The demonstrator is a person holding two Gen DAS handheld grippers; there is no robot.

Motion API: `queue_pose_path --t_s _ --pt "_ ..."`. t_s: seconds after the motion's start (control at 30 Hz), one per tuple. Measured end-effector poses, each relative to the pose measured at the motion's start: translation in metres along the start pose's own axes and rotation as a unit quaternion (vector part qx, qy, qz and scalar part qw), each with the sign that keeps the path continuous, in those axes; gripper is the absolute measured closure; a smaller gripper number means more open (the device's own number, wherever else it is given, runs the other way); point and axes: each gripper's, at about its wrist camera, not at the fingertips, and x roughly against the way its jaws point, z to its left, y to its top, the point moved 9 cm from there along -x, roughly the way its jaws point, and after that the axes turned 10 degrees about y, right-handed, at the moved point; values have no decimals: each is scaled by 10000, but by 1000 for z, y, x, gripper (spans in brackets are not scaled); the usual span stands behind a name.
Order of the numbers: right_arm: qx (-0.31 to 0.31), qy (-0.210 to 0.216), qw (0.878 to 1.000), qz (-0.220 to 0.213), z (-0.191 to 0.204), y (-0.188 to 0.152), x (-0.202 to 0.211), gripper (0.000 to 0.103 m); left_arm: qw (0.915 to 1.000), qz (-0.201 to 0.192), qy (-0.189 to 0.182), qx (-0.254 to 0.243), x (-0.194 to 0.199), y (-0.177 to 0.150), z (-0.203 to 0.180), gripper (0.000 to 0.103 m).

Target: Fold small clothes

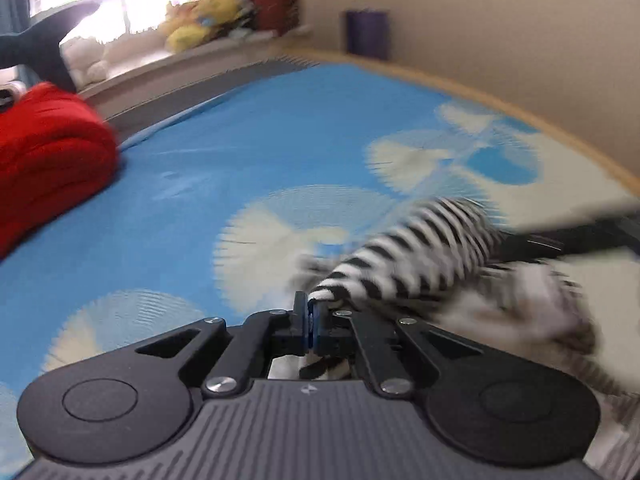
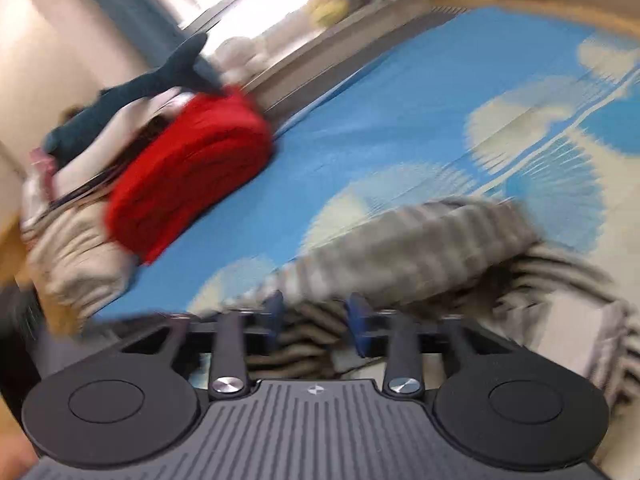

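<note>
A small black-and-white striped garment (image 1: pixel 416 256) lies bunched on the blue mat (image 1: pixel 240 152) with white fan patterns. My left gripper (image 1: pixel 311 312) is shut on an edge of the striped garment, which stretches away to the right. In the right wrist view the same garment (image 2: pixel 420 248) is blurred and lies just ahead of my right gripper (image 2: pixel 316 316). Its blue-padded fingers (image 2: pixel 357 316) stand apart, open, with the striped cloth beneath and between them. The right gripper's dark body (image 1: pixel 580 232) shows at the right edge of the left wrist view.
A folded red blanket (image 1: pixel 44 160) sits at the mat's left; it also shows in the right wrist view (image 2: pixel 192 176). Plush toys (image 1: pixel 208 20) line the windowsill. A purple container (image 1: pixel 367 34) stands by the wall. A dark shark plush (image 2: pixel 132 92) and bedding lie beyond the blanket.
</note>
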Motion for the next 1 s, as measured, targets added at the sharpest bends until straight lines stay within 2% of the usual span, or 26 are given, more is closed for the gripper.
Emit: queue_pose_path --t_s 0.07,0.1,0.13,0.17,0.2,0.23,0.27,0.3,0.33,0.37,0.43,0.47,0.57,0.63,0.67,0.7,0.73,0.77,0.83,0.87,0.9,0.93,1.0 --pt "-160 -378 9991 96 -17 -2 -1 57 9987 222 451 63 -24 17 52 101" --pt "-289 -537 9980 151 -26 -4 -2 57 9935 386 1022 325 -36 23 93 97" --pt "-406 -651 9968 216 -32 -6 -4 57 9797 638 1728 789 -44 23 135 93" --pt "-505 -791 9951 318 -40 -10 -6 57 9508 950 2514 1541 -43 18 183 91" --pt "-543 -967 9927 467 -47 -16 -10 57 9355 998 2738 1997 -36 14 208 91" --pt "-563 -1166 9895 647 -54 -23 -13 57 9385 891 2553 2149 -29 14 214 90" --pt "-592 -1300 9865 803 -60 -33 -15 57 9500 788 2238 2031 -22 15 206 87" --pt "-646 -1397 9829 1015 -65 -43 -20 57 9592 692 2066 1801 -14 11 193 77" --pt "-726 -1423 9798 1200 -69 -51 -24 57 9650 636 2005 1565 -7 5 179 66" --pt "-872 -1391 9772 1343 -72 -59 -28 57 9705 625 1896 1351 1 -6 160 65" --pt "-1084 -1302 9740 1505 -75 -72 -35 57 9805 739 1297 1280 14 -35 120 64" --pt "-1086 -1273 9727 1606 -74 -78 -38 57 9830 882 893 1341 21 -55 95 64" --pt "-907 -1218 9733 1724 -72 -88 -46 58 9842 1210 132 1290 38 -106 30 64" --pt "-864 -1022 9753 1756 -68 -93 -54 69 9853 1291 -207 1100 45 -131 -12 55" --pt "-858 -890 9763 1776 -63 -93 -59 90 9863 1256 -318 1024 46 -139 -26 50" --pt "-804 -790 9773 1791 -59 -95 -60 97 9875 1210 -345 949 46 -145 -41 38" --pt "-771 -722 9791 1737 -55 -92 -60 98 9891 1169 -309 841 43 -148 -53 29" --pt "-858 -493 9818 1622 -48 -88 -59 98 9909 1114 -240 713 41 -150 -63 28" --pt "-1244 291 9824 1360 -33 -75 -56 99 9946 1001 -85 276 37 -156 -81 28" --pt "-1332 611 9816 1223 -25 -67 -52 99 9952 970 75 55 33 -157 -83 30" --pt "-1320 865 9813 1104 -18 -59 -48 99 9945 1030 181 -91 26 -159 -87 47" --pt "-1281 1038 9808 1044 -13 -53 -45 98 9928 1156 255 -176 21 -163 -86 93" --pt "-1246 1164 9798 1041 -11 -45 -41 98 9926 1082 560 14 28 -162 -63 100"
